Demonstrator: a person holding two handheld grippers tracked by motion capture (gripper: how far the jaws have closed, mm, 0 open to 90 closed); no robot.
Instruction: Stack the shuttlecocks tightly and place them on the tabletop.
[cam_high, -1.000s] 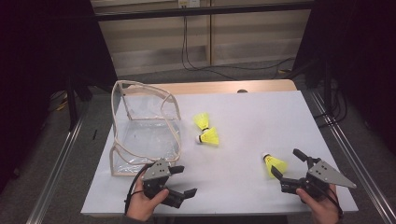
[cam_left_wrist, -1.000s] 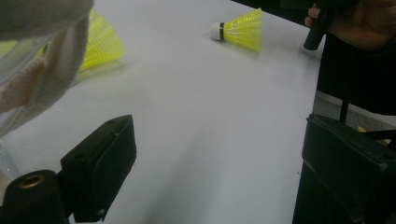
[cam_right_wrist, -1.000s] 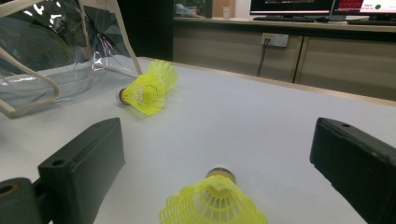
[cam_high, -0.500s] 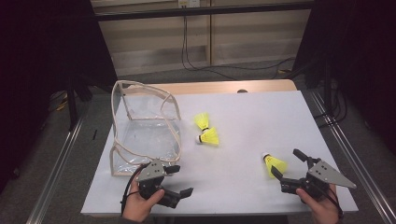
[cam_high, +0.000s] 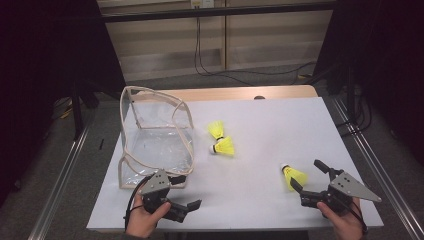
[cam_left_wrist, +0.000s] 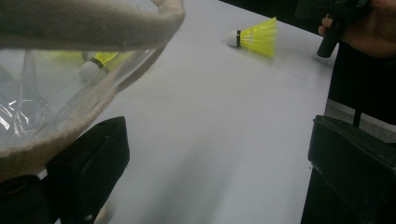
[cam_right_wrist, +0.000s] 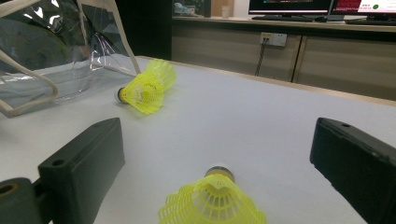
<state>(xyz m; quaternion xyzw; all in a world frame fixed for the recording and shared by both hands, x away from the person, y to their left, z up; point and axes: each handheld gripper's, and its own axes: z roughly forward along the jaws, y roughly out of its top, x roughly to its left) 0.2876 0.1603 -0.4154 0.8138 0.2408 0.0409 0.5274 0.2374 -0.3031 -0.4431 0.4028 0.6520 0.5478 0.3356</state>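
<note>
A clear plastic bag (cam_high: 155, 140) with a beige rim stands open at the table's left. Two yellow shuttlecocks (cam_high: 223, 146) lie mid-table beside it, and a third shuttlecock (cam_high: 294, 176) lies at the front right. My right gripper (cam_high: 307, 175) is open with that third shuttlecock (cam_right_wrist: 212, 203) lying between its jaws, cork end pointing away, untouched. My left gripper (cam_high: 186, 192) is open at the bag's front corner. In the left gripper view the beige rim (cam_left_wrist: 93, 28) hangs just above the left jaw, and nothing sits between the jaws of the left gripper (cam_left_wrist: 219, 177).
The white table (cam_high: 265, 115) has open room at the back right and in the middle front. Its front edge runs just under both hands. Metal rails flank the table. The other hand (cam_left_wrist: 364, 28) with its gripper appears far off in the left gripper view.
My left gripper has slid a little to the left, closer to the bag's front corner. The right gripper and the shuttlecocks have not moved.
</note>
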